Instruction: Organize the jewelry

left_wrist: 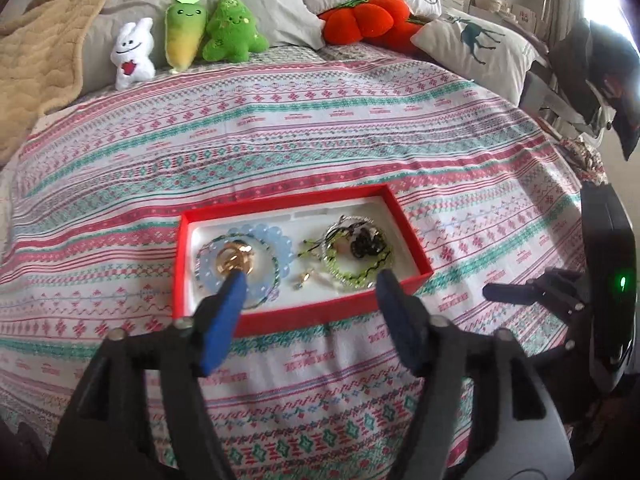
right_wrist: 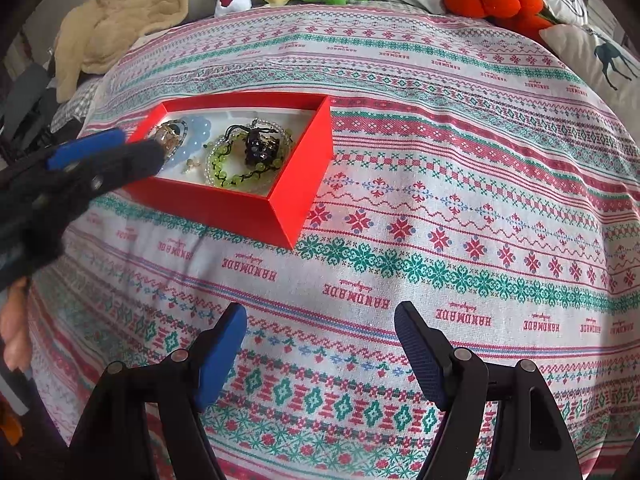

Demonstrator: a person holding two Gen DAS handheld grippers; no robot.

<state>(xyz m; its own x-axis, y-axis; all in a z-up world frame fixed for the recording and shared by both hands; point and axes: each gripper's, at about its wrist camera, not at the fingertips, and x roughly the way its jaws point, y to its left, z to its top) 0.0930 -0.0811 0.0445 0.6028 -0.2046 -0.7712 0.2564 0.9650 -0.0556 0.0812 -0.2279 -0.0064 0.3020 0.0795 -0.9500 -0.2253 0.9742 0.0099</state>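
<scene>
A red box [left_wrist: 312, 316] with a white lining lies on the patterned bedspread; it also shows in the right wrist view [right_wrist: 248, 208]. Inside lie a pale blue bead bracelet [left_wrist: 276, 240], a gold ring piece [left_wrist: 236, 258], a green bead bracelet [left_wrist: 356, 272], a black corded charm [left_wrist: 366, 245] and a small gold earring [left_wrist: 305, 278]. My left gripper [left_wrist: 310, 280] is open, hovering over the box's near edge, empty. My right gripper [right_wrist: 320, 316] is open and empty over the bedspread, to the right of the box and nearer me.
Plush toys stand at the bed's head: a white bunny [left_wrist: 134, 54], a yellow-green carrot [left_wrist: 182, 32], a green tree [left_wrist: 234, 26] and an orange pumpkin [left_wrist: 368, 18]. A deer pillow [left_wrist: 476, 46] lies at right, a beige blanket [left_wrist: 36, 60] at left.
</scene>
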